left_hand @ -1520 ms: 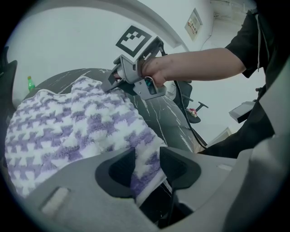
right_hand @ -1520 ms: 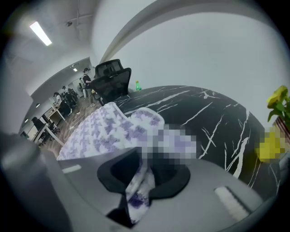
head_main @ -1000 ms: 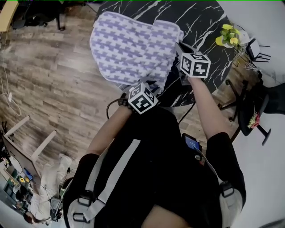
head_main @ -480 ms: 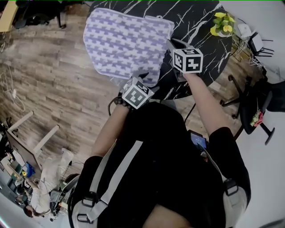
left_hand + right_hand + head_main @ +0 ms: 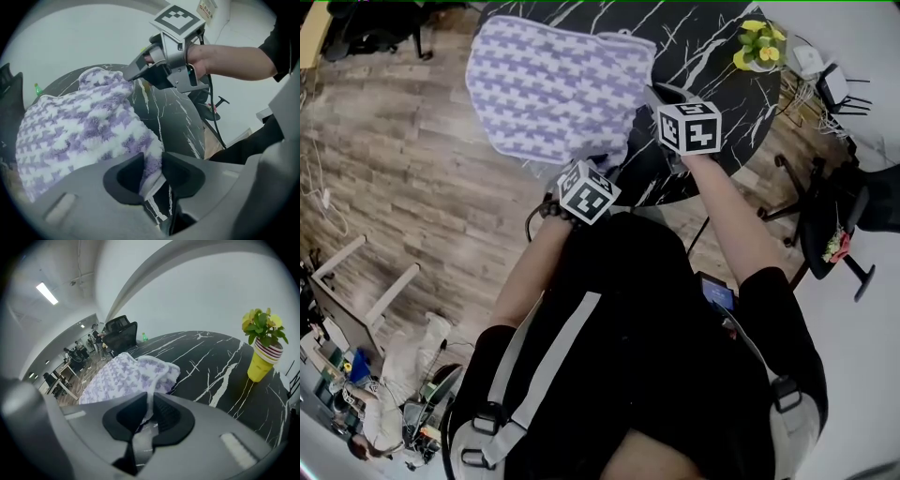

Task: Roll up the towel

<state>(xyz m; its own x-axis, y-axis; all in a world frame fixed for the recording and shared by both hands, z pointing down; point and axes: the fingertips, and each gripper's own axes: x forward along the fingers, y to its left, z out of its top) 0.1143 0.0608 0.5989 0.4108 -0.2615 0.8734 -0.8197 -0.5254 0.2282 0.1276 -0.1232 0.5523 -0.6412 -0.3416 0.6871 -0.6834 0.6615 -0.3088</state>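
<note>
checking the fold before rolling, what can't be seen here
Head view: the towel's underside and the table beneath it, covered by the towel itself.
Right gripper view: the towel's near edge, cut off by the right gripper's own body.
Right gripper view: the distant people, too small.

Purple-and-white houndstooth towel (image 5: 553, 89), rumpled, half off black marbled table (image 5: 703, 42) edge.

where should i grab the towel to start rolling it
Take the towel by its near hem, a corner per gripper, from the person's side: it lies spread on the table, that edge nearest. The right gripper pinches one corner; the left gripper has just been closing its jaws on the other.
</note>
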